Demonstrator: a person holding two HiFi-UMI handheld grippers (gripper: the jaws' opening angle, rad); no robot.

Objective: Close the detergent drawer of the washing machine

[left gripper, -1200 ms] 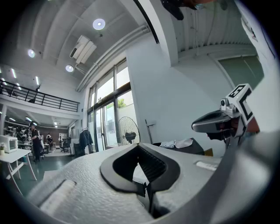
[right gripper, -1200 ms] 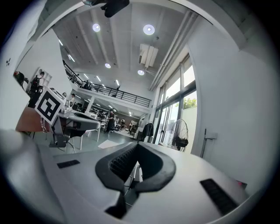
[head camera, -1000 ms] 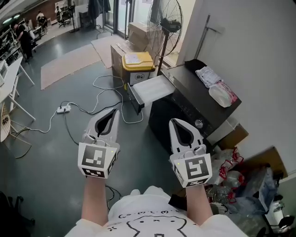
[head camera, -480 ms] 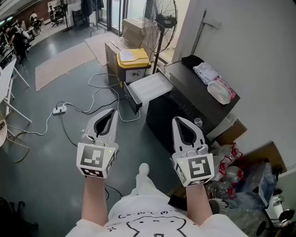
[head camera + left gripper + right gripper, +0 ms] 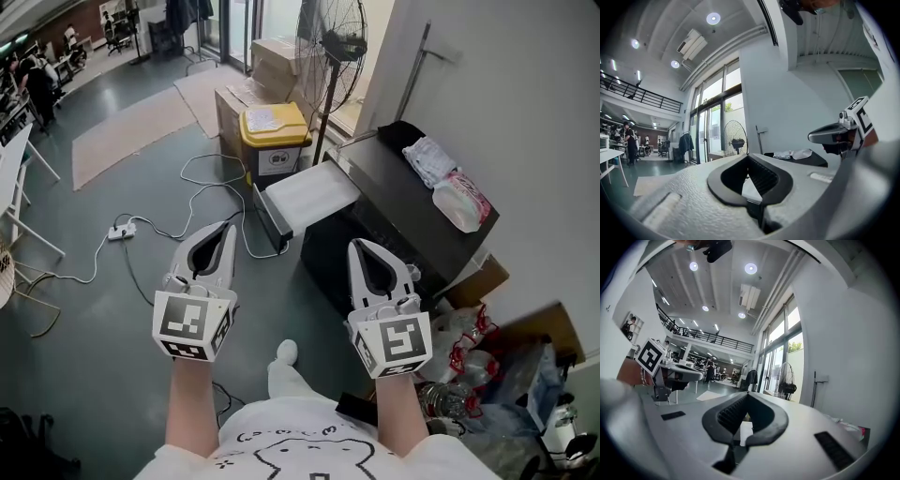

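Ahead of both pairs of fingers, across the grey floor (image 5: 112, 309) of an open hall, we face the dark washing machine (image 5: 412, 220), which stands against the white wall, ahead and to the right of the right gripper (image 5: 364, 246). Its white detergent drawer (image 5: 311, 195) stands pulled well out of the cabinet. The drawer's dark front panel (image 5: 272, 217) lies beyond and between the two sets of fingertips, nearer the left gripper (image 5: 225, 229) but apart from it.

A pedestal fan (image 5: 333, 47) and a yellow-lidded bin (image 5: 275, 127) stand farther off, past the drawer. Bundled cloths (image 5: 427, 155) rest on the machine's top, beyond the right fingertips.

We hold both tools level, pointing forward. The left gripper's fingers (image 5: 764, 176) are pressed together with nothing between them. The right gripper's fingers (image 5: 730, 414) likewise meet at the tips, empty.

We judge this to be the approach: the drawer is open and not yet touched. The next move calls for bringing closed fingertips flat against the front panel, near its middle. The push should then run straight along the drawer's travel toward the machine. A push off to one side could skew the drawer in its guides.
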